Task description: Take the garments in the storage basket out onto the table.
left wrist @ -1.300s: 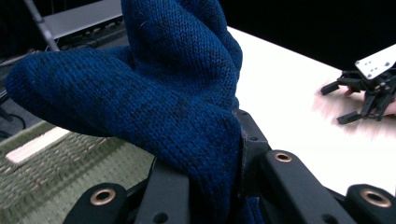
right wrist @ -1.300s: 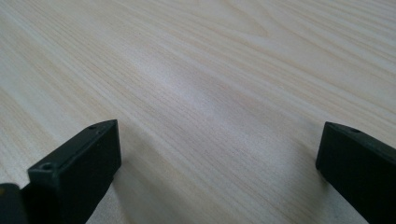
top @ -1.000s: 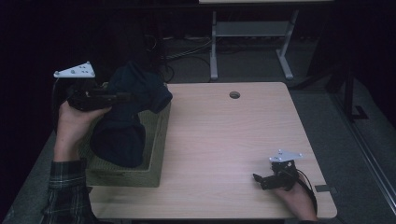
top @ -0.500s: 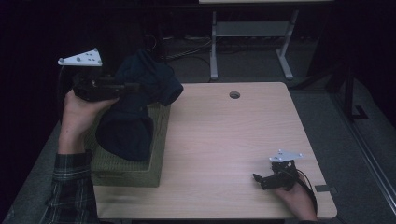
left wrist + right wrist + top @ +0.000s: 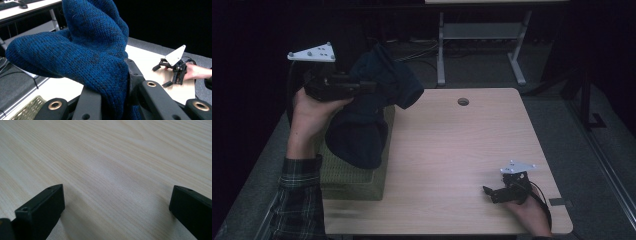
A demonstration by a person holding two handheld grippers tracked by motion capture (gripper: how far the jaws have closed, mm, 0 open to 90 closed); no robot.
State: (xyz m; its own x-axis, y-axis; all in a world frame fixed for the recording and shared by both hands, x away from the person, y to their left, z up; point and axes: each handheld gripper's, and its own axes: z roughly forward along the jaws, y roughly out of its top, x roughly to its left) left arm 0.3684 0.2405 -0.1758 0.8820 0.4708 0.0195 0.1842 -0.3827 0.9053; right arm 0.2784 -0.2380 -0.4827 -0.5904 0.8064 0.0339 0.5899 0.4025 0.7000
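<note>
A dark blue knitted garment (image 5: 367, 115) hangs from my left gripper (image 5: 368, 86), which is shut on a bunch of it above the olive green basket (image 5: 354, 182) at the table's left side. In the left gripper view the wool (image 5: 95, 55) bulges out between the jaws of my left gripper (image 5: 122, 100). The garment's lower end droops over the basket. My right gripper (image 5: 490, 192) rests on the table near the front right corner, and in its own view the right gripper (image 5: 117, 205) is open over bare wood.
The light wooden table (image 5: 462, 150) has a round cable hole (image 5: 463, 101) near its far edge. A white desk frame (image 5: 477, 35) stands on the floor behind. The right gripper (image 5: 162, 75) and its hand lie on the table in the left gripper view.
My left hand has lifted the blue garment higher and a little to the right, drawing more of it up from the basket. The right gripper has stayed put.
</note>
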